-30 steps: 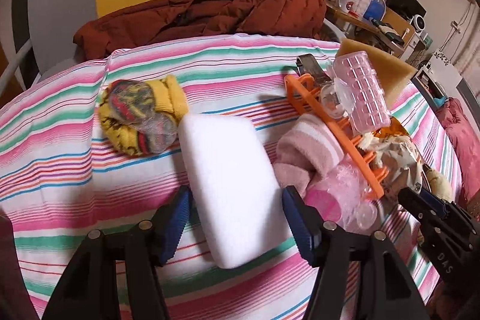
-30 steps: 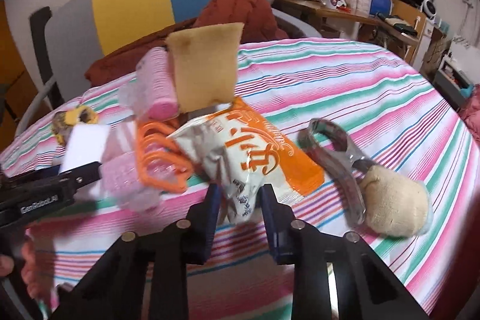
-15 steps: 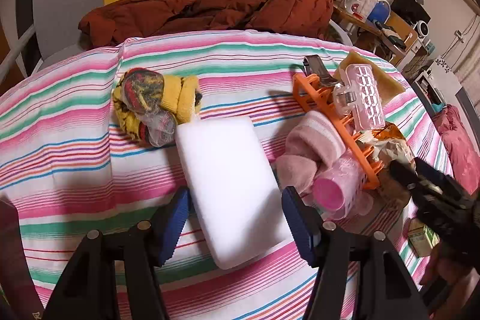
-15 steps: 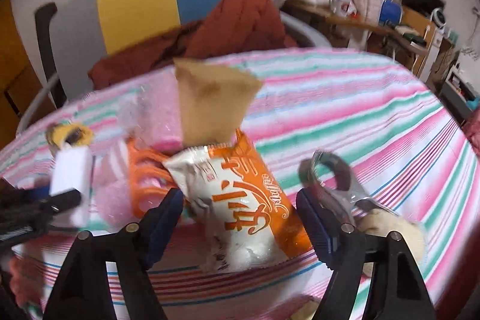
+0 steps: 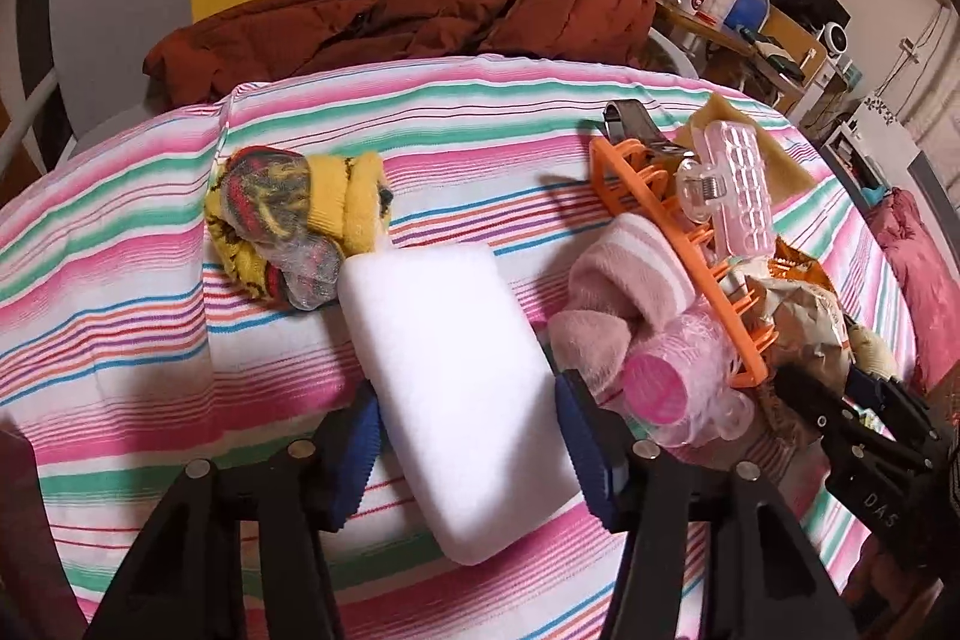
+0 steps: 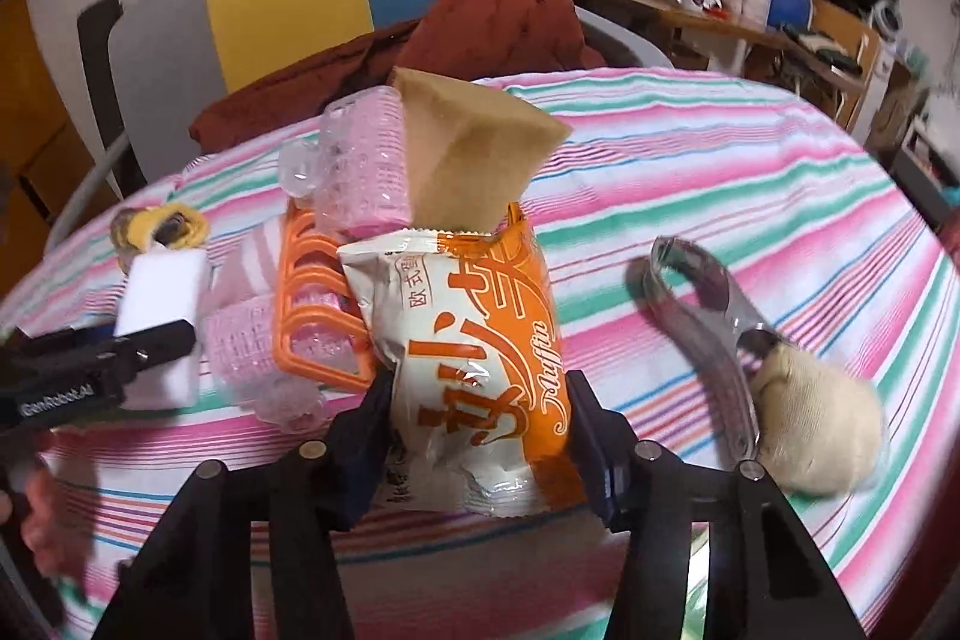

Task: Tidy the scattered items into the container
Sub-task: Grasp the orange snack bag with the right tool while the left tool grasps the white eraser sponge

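My left gripper (image 5: 465,451) is open, its blue pads on either side of a white sponge block (image 5: 456,328) lying on the striped cloth; it also shows in the right wrist view (image 6: 159,304). My right gripper (image 6: 480,436) is open around an orange and white muffin packet (image 6: 474,358). An orange basket (image 5: 678,244) holds a pink hair roller (image 5: 735,184) and a tan sponge (image 6: 468,148). A pink sock (image 5: 618,292) and a second pink roller (image 5: 678,382) lie against it. A yellow patterned sock bundle (image 5: 294,220) lies at the left.
A metal clamp (image 6: 702,304) and a cream sock ball (image 6: 822,418) lie right of the packet. A rust jacket (image 5: 408,16) hangs over the chair behind the table. A cluttered desk (image 6: 750,22) stands at the far right.
My right gripper has opened from nearly shut on the packet's edge to wide around the packet. My left gripper has stayed open around the white sponge, drifting slightly.
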`<action>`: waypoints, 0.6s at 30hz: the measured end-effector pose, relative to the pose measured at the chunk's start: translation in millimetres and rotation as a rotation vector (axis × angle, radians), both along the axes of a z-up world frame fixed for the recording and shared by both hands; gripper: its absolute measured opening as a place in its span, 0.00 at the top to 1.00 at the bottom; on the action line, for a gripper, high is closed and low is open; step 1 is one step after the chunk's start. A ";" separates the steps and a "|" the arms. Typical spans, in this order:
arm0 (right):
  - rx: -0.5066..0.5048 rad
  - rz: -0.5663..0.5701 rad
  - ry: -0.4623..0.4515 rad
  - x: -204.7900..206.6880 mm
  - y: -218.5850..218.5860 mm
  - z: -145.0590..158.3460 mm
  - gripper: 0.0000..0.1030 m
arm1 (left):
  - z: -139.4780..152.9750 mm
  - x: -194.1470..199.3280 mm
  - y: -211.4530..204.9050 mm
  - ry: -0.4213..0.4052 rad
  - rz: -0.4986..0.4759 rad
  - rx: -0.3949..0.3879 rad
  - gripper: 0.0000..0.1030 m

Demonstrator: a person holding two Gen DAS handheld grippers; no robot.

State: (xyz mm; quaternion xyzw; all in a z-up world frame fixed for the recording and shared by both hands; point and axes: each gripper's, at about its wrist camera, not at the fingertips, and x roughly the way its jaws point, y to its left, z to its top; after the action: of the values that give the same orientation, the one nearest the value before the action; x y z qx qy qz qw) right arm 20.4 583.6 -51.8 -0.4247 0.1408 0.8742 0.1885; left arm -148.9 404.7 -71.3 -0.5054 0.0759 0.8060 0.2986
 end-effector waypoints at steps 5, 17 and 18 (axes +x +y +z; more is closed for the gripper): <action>-0.034 -0.010 0.013 7.4 -5.9 1.8 0.48 | 5.0 8.0 -6.3 0.025 -0.007 -0.015 0.51; -0.098 -0.065 0.055 32.0 -21.8 14.1 0.48 | 15.6 28.5 -36.4 0.010 -0.002 0.049 0.68; -0.098 -0.063 0.060 32.6 -24.1 16.6 0.48 | 17.8 30.5 -38.6 0.011 -0.001 0.057 0.69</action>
State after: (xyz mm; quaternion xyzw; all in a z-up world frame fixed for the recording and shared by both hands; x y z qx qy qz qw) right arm 53.0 559.6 -35.2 -0.4026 0.2022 0.8722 0.1906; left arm -118.3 366.1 -53.5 -0.4924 0.0547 0.8105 0.3126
